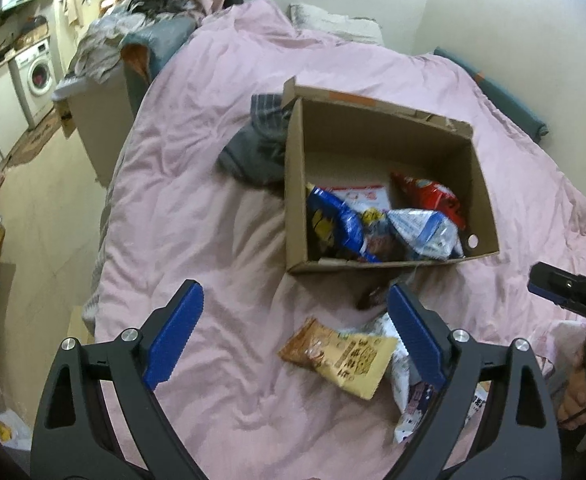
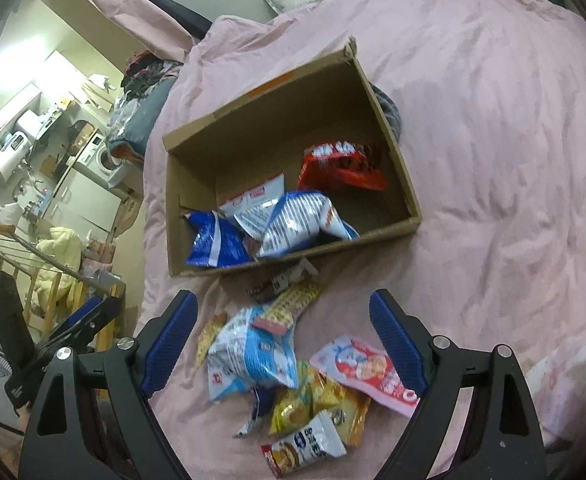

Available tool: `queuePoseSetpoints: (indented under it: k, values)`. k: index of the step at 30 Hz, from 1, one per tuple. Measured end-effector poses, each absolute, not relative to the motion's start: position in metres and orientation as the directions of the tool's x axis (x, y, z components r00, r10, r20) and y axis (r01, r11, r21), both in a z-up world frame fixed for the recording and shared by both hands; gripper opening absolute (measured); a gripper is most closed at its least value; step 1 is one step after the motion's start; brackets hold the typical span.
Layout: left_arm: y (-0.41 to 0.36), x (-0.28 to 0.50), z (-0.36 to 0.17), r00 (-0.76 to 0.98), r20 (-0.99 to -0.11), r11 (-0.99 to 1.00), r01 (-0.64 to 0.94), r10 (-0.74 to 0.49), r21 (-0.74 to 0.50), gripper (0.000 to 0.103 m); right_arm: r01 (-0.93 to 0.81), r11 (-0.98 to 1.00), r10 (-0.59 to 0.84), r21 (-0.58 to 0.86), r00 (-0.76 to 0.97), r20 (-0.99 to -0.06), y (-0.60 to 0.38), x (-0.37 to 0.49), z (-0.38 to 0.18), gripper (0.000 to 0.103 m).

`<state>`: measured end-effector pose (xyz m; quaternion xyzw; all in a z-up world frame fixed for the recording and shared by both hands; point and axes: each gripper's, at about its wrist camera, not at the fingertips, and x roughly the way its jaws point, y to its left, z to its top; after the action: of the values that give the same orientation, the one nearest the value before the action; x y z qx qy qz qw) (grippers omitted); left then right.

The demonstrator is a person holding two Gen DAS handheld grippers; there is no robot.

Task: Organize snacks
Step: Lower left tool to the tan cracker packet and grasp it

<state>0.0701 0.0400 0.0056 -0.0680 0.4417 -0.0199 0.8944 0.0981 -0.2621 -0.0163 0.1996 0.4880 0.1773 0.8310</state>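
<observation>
Scene: a bed with a pink duvet point(image 2: 493, 160) carries an open cardboard box point(image 2: 393, 152) and a loose pile of snack packets near its front wall.
Box contents: a red packet point(image 2: 341, 164) at the far side, a blue packet point(image 2: 213, 240) and a blue-and-white striped bag point(image 2: 297, 220) toward the front wall – the back part of the box floor is bare.
Loose snacks: in the right wrist view, a light blue and white bag point(image 2: 253, 356), a pink packet point(image 2: 369, 368), yellow packets point(image 2: 317, 400) and a small white-blue packet point(image 2: 309, 440) lie on the duvet, some overlapping; a dark small packet point(image 2: 273, 288) lies just beside the box front wall.
Left hand-held gripper point(image 1: 295, 338): jaws spread wide, holding nothing, above the duvet with an orange-and-cream packet point(image 1: 341, 356) between and below its fingers.
Right hand-held gripper point(image 2: 283, 340): jaws also spread, empty, hanging over the pile, the light blue and white bag between the fingers.
Step in hand: in my judgement, picking the next loose packet to move it into the box.
How to do it well: take one packet only – the top one, which nothing covers. Close on a sealed edge or a flat corner, not on the puffed middle, because an air-filled bag can slip out or crush the contents.
Placement: I would carry it over the front wall and release it on the bare back part of the floor.
Risk: the soft duvet gives way under pressure, so pushing down hard may bury the packet in the folds.
</observation>
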Motion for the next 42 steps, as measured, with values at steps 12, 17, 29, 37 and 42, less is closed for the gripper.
queuePoseSetpoints:
  k: [12,17,29,37,42]
  values:
    - [0.063,0.085,-0.052,0.412,-0.88,0.926,-0.176,-0.238,-0.333,0.091,-0.015,0.83,0.509,0.558,0.43,-0.746,-0.273,0.103,-0.032,0.09]
    - [0.061,0.093,-0.091,0.301,-0.888,0.832,-0.336,-0.348,-0.441,0.09,0.006,0.819,0.517,0.573,0.423,-0.744,-0.276,0.105,-0.035,0.09]
    - [0.03,0.109,-0.132,0.214,-0.923,0.823,-0.419,-0.32,-0.382,0.086,0.063,0.829,0.488,0.556,0.404,-0.774,-0.287,0.105,-0.044,0.09]
    - [0.025,0.1,-0.13,0.189,-0.926,0.844,-0.383,-0.326,-0.375,0.039,0.085,0.837,0.472,0.541,0.39,-0.791,-0.288,0.107,-0.049,0.09]
    - [0.029,0.089,-0.113,0.199,-0.938,0.886,-0.321,-0.284,-0.336,0.03,0.076,0.84,0.472,0.537,0.384,-0.794,-0.285,0.107,-0.05,0.09]
